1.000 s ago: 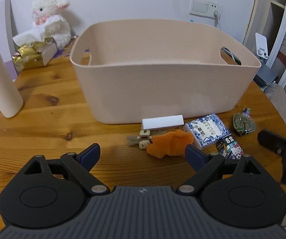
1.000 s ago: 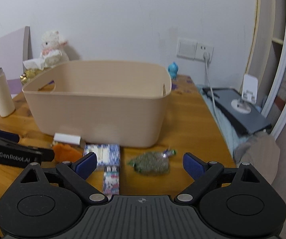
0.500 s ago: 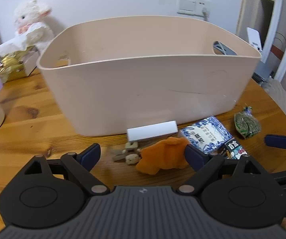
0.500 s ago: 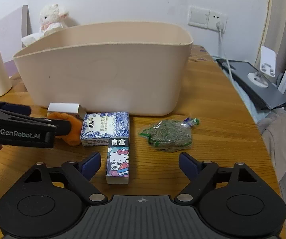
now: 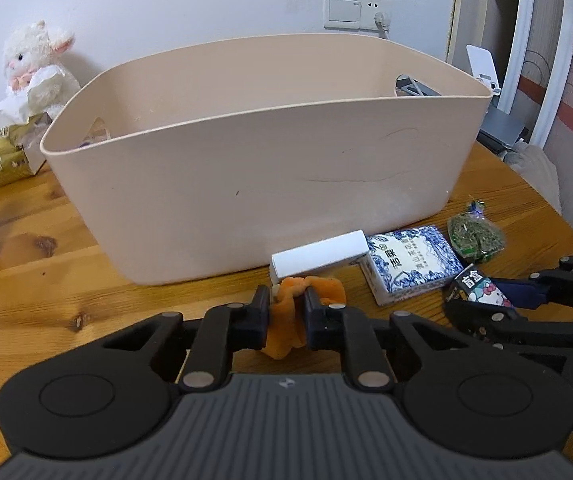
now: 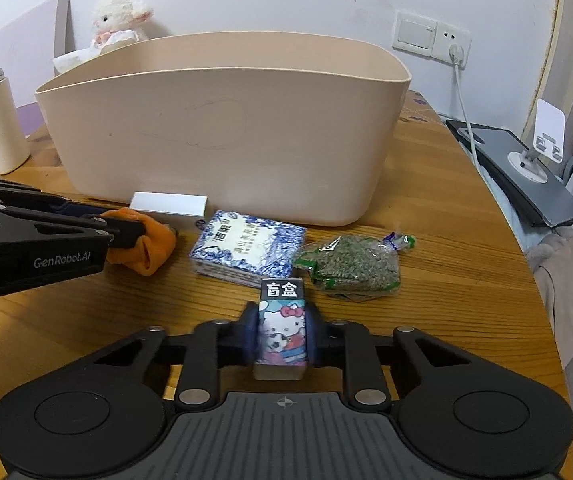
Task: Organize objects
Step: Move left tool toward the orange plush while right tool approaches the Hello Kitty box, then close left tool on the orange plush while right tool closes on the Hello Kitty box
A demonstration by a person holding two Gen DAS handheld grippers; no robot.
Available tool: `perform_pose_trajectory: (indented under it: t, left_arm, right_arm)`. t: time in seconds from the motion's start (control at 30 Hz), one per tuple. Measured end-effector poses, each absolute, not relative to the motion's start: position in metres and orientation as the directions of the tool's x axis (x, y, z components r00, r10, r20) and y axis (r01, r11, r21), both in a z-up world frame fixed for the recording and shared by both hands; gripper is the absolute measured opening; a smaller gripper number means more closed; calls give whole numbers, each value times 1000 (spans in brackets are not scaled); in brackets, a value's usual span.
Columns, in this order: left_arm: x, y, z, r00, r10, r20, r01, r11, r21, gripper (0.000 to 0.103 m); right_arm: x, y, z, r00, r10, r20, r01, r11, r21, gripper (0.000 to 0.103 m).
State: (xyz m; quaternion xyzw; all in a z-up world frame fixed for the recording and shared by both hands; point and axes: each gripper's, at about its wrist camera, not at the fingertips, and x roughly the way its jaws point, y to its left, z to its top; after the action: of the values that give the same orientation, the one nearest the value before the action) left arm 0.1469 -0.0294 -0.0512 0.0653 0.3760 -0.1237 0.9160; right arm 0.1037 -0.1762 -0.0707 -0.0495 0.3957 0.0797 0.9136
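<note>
Left wrist view, left tool point(image 5: 285, 307) pinching orange plush point(image 5: 286, 328), right tool point(image 6: 282, 334) clamping cartoon box point(image 6: 282, 330), beige bin point(image 5: 262, 160) behind.

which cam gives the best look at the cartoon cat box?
Right wrist. The cartoon cat box sits centred and close between the right gripper jaws, its printed top fully readable. In the left wrist view it sits far right, small, partly hidden by the right gripper.

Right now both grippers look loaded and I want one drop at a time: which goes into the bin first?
Left, marginally. The left gripper, shut on the orange plush, sits nearer the beige bin; the right gripper with the cartoon box sits farther back.
</note>
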Motion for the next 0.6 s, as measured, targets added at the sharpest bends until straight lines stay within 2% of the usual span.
perform_pose_trajectory:
  t: [0.03, 0.37, 0.6]
  left_arm:
    - [145, -27, -50, 686, -180, -705, 274, 961, 21, 6]
    - [127, -7, -30, 696, -185, -694, 244, 970, -13, 6]
    - [114, 16, -2, 736, -183, -652, 213, 976, -34, 6]
  right_arm:
    - [102, -175, -70, 676, 105, -729, -186, 982, -30, 22]
    - [84, -175, -48, 726, 105, -680, -183, 982, -44, 21]
    - [74, -183, -24, 772, 94, -629, -164, 985, -53, 21]
